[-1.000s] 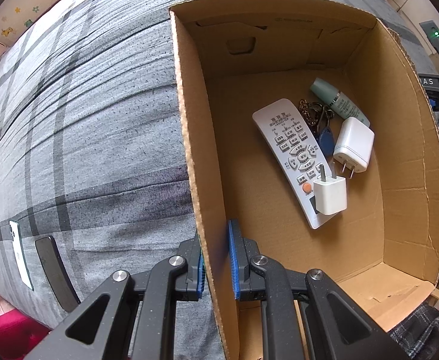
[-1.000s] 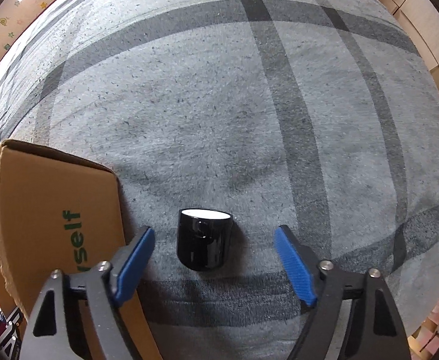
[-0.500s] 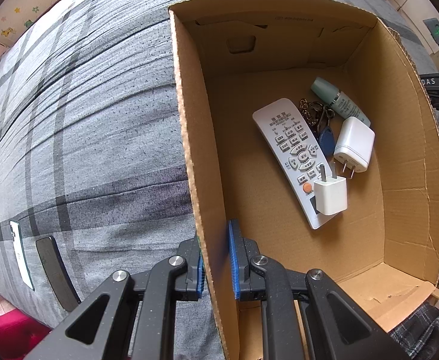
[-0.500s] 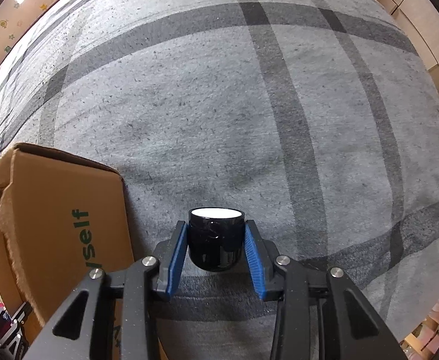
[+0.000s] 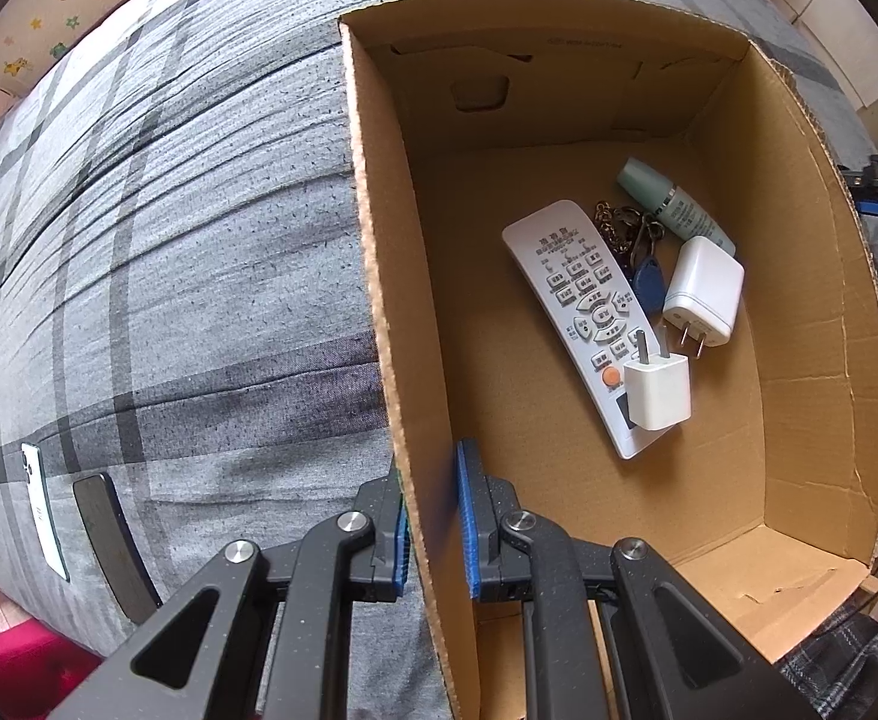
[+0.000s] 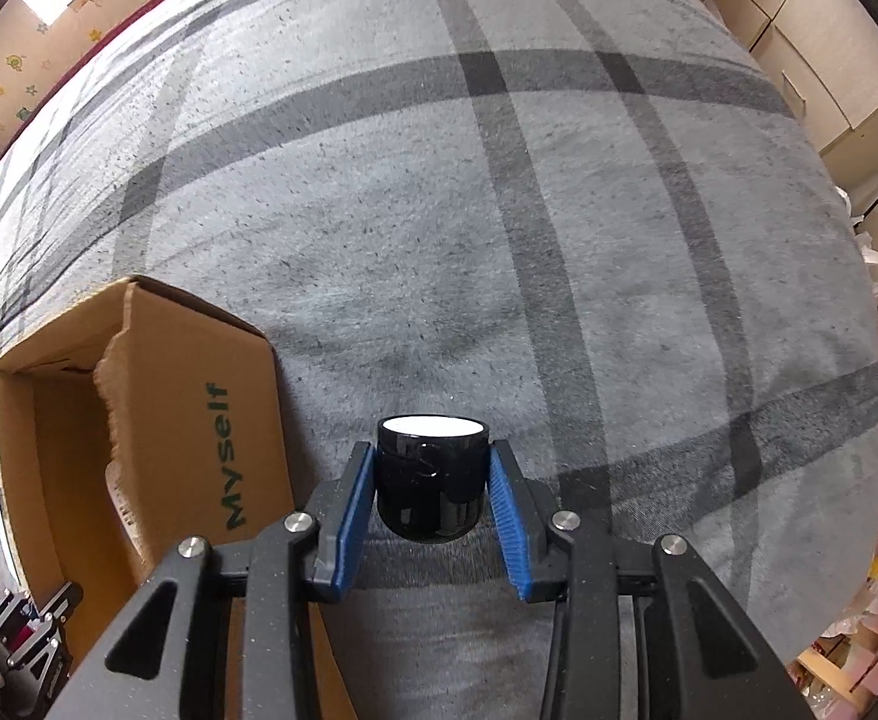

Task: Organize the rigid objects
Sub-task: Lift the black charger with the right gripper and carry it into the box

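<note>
A cardboard box [image 5: 811, 312] stands open on the grey plaid bed. Inside lie a white remote [image 5: 583, 312], two white chargers [image 5: 658, 393] [image 5: 706, 294], a green tube [image 5: 673, 207] and a key ring [image 5: 631, 240]. My left gripper [image 5: 433, 516] is shut on the box's left wall [image 5: 403, 312]. My right gripper [image 6: 433, 510] is shut on a black jar with a white top [image 6: 430, 480], held above the bed just right of the box [image 6: 199, 420].
Two phones, one white [image 5: 43, 510] and one dark [image 5: 112, 546], lie on the bed at the far left. The grey plaid bedcover [image 6: 499, 210] spreads ahead of the right gripper. Cupboards [image 6: 799, 18] stand past the bed's right edge.
My right gripper closed on the black jar and lifted it off the bed. The left gripper stayed clamped on the box wall.
</note>
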Demonstrator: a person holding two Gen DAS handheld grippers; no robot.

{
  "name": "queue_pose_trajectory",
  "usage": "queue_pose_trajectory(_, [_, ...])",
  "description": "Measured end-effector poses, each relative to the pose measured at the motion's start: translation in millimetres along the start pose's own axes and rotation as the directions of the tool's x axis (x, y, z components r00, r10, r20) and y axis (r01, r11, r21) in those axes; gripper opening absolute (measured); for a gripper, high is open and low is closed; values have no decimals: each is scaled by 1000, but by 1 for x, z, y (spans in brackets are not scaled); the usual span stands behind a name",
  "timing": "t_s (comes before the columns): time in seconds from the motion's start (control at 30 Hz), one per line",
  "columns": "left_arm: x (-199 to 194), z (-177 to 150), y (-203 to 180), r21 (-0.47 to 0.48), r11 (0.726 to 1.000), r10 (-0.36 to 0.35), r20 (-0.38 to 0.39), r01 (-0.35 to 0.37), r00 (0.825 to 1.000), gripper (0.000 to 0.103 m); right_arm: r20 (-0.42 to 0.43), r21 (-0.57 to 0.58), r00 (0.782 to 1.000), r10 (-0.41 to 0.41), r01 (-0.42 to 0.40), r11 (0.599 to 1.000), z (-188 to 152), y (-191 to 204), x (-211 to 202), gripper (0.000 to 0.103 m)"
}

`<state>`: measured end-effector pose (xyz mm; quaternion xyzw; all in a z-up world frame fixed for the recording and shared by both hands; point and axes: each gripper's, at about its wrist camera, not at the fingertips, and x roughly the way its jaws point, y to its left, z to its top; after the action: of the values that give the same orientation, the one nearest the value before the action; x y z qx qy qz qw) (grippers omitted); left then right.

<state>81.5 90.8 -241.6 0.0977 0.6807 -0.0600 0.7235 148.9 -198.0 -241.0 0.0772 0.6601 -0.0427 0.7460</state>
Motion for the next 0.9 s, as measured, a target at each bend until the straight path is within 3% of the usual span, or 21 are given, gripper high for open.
queue_pose_trajectory(0.9, [-7, -2, -5, 28, 1000, 0, 21, 0, 1000, 14, 115, -79, 993, -7, 16, 997, -19, 23, -95, 40])
